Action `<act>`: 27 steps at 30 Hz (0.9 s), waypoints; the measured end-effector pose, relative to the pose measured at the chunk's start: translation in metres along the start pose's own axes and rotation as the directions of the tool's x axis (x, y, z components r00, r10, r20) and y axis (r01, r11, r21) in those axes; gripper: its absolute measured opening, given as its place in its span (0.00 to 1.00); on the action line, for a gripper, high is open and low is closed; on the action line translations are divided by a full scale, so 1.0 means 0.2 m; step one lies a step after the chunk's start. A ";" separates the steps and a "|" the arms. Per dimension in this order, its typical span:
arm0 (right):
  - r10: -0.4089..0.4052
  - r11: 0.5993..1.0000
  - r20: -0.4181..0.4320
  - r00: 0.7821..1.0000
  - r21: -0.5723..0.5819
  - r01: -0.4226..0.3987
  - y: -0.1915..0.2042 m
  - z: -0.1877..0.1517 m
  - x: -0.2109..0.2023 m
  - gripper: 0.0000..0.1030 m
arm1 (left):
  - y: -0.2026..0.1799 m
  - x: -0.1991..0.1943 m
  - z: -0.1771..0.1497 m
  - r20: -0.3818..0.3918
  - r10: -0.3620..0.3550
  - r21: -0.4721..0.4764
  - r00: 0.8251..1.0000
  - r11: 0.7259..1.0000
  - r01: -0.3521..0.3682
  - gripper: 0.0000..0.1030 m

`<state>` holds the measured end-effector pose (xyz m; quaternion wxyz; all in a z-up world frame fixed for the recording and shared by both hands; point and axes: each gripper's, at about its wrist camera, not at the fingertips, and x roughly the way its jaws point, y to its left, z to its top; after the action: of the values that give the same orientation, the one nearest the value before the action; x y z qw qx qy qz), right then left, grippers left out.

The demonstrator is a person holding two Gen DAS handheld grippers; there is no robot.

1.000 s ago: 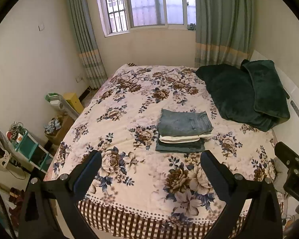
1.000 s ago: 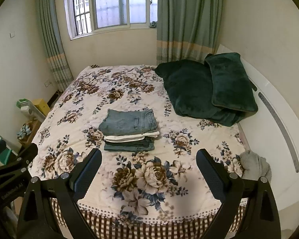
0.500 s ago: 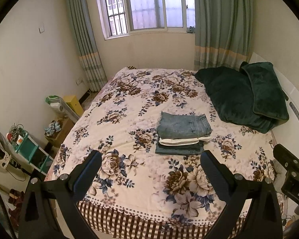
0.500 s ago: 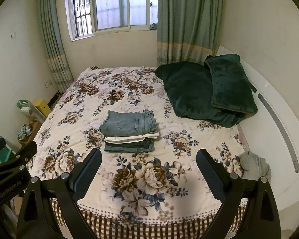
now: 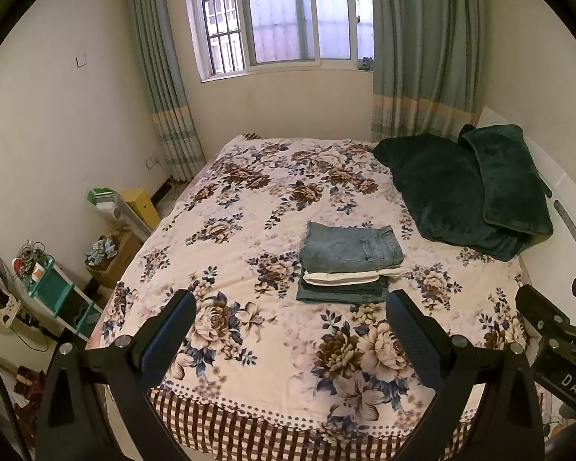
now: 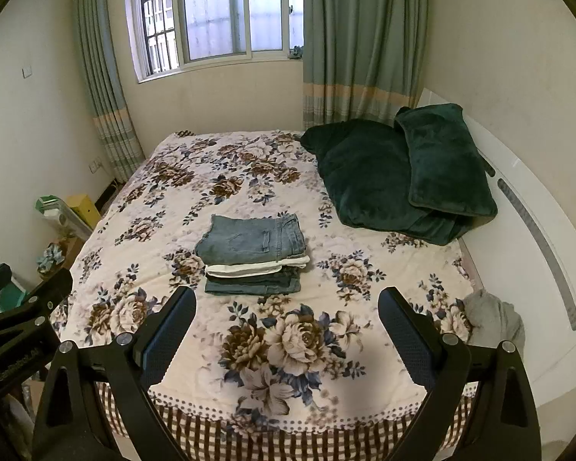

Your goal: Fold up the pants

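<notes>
A stack of folded pants (image 5: 349, 265) lies in the middle of the floral bed cover (image 5: 249, 230): light blue jeans on top, a white pair under them, dark jeans at the bottom. The stack also shows in the right wrist view (image 6: 253, 255). My left gripper (image 5: 290, 307) is open and empty, held above the bed's foot edge, short of the stack. My right gripper (image 6: 288, 303) is also open and empty, beside the left one and at the same distance from the stack.
A dark green blanket (image 5: 441, 192) and pillow (image 5: 507, 180) lie at the bed's right by the white headboard (image 6: 537, 230). A grey cloth (image 6: 495, 319) lies at the bed's right corner. Shelves and boxes (image 5: 107, 246) stand on the floor at the left.
Both grippers have drawn back and tilted up a little, so the bed and stack sit lower and smaller in view. The stack has not moved.
</notes>
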<state>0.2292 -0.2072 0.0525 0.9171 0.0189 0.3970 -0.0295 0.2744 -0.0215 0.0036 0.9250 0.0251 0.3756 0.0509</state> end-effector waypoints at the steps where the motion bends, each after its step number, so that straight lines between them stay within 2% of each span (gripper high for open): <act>1: 0.001 1.000 -0.001 1.000 0.001 -0.001 0.00 0.00 -0.01 0.95 | -0.01 0.00 0.01 0.002 0.002 0.000 1.000 1.000 -0.002 0.98; 27: -0.015 1.000 0.035 0.999 0.023 0.014 -0.05 -0.05 -0.14 0.97 | -0.05 -0.09 0.03 0.014 0.009 0.004 1.000 1.000 -0.009 0.98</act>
<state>0.2025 -0.2158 0.0654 0.9234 0.0261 0.3807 -0.0409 0.2666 -0.0339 0.0198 0.9274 0.0290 0.3689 0.0542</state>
